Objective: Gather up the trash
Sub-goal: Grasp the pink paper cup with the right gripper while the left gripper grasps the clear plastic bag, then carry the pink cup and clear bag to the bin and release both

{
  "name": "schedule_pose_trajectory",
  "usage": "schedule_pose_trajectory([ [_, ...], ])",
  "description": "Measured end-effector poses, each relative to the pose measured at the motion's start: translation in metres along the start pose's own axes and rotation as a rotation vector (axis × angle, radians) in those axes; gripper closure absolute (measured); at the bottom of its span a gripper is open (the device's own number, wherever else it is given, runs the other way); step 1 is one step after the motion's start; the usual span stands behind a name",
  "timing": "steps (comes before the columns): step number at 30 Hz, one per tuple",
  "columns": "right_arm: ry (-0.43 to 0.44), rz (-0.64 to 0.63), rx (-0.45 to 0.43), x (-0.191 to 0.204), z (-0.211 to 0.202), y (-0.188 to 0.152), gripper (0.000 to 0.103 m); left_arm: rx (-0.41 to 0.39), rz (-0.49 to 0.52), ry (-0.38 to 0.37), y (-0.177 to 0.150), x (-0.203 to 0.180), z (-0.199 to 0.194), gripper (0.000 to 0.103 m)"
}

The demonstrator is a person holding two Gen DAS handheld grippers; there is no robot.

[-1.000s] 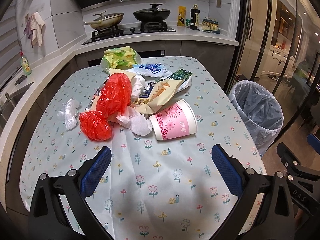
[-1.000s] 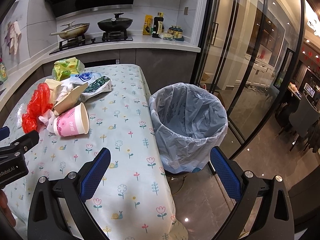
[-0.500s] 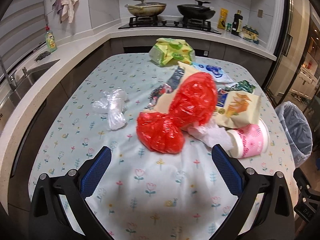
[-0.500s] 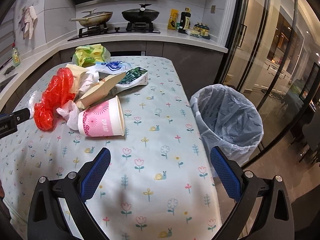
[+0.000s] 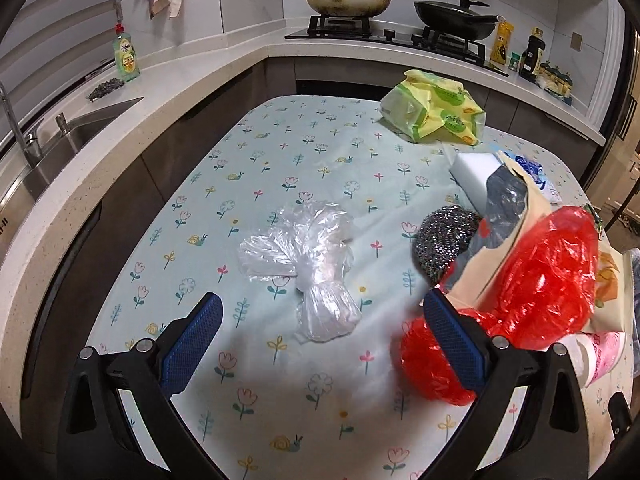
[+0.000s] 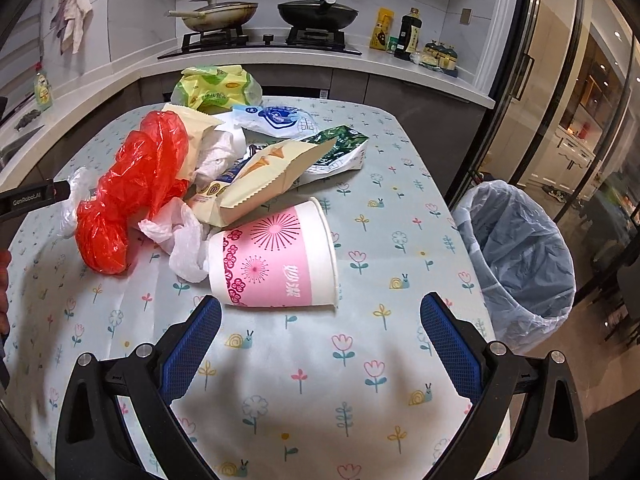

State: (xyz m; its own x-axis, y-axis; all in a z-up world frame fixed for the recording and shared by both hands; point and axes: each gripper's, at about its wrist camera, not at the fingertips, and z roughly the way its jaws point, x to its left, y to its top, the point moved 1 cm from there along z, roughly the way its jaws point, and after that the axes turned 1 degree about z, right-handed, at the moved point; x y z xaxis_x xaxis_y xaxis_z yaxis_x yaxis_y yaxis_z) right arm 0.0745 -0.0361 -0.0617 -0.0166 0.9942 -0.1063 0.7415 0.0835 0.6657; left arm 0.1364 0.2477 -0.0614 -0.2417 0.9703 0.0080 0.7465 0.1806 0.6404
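Note:
A crumpled clear plastic bag lies on the floral tablecloth just ahead of my left gripper, which is open and empty. Right of it are a steel scourer and a red plastic bag. In the right wrist view a pink paper cup lies on its side just ahead of my right gripper, open and empty. Behind the cup are the red plastic bag, white tissue, snack wrappers and a yellow-green pack. The lined trash bin stands on the floor to the right.
The table sits in a kitchen corner. A counter with a sink runs along the left, and a stove with pans is at the back. Glass doors are to the right, beyond the bin.
My left gripper has swung left and come closer, now facing the clear plastic bag. My right gripper has turned left from the bin toward the pink cup and closed in on it.

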Motion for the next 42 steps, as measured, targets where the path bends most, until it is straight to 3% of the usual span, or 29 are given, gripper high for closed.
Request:
schedule_pose_trajectory([
  [2,0.008,0.0,0.0,0.004,0.007,0.004,0.007,0.018,0.002,-0.017,0.003,0.003,0.012,0.009],
  [7,0.008,-0.003,0.006,0.01,0.019,0.01,0.007,0.1,-0.009,-0.092,0.002,0.007,0.037,0.043],
  [9,0.015,-0.002,0.013,0.011,0.024,0.012,0.007,0.112,-0.017,-0.1,0.001,0.008,0.042,0.05],
  [11,0.017,-0.004,0.019,0.012,0.029,0.012,0.007,0.121,-0.018,-0.12,0.0,0.008,0.044,0.068],
  [13,0.027,-0.004,0.025,0.013,0.033,0.013,0.007,0.127,-0.023,-0.141,-0.001,0.008,0.045,0.072],
  [20,0.038,-0.011,0.024,0.016,0.036,0.015,0.007,0.102,0.0,-0.177,-0.006,0.001,0.029,0.078],
  [30,0.084,0.015,0.078,0.013,0.061,0.008,0.007,0.005,0.016,-0.228,-0.008,-0.006,-0.032,0.078],
  [33,0.102,0.023,0.063,0.009,0.058,0.007,0.019,-0.003,0.024,-0.237,-0.009,-0.012,-0.042,0.078],
  [42,0.104,0.11,-0.001,-0.027,0.033,0.003,0.019,-0.042,0.076,-0.302,-0.017,-0.041,-0.082,0.078],
])
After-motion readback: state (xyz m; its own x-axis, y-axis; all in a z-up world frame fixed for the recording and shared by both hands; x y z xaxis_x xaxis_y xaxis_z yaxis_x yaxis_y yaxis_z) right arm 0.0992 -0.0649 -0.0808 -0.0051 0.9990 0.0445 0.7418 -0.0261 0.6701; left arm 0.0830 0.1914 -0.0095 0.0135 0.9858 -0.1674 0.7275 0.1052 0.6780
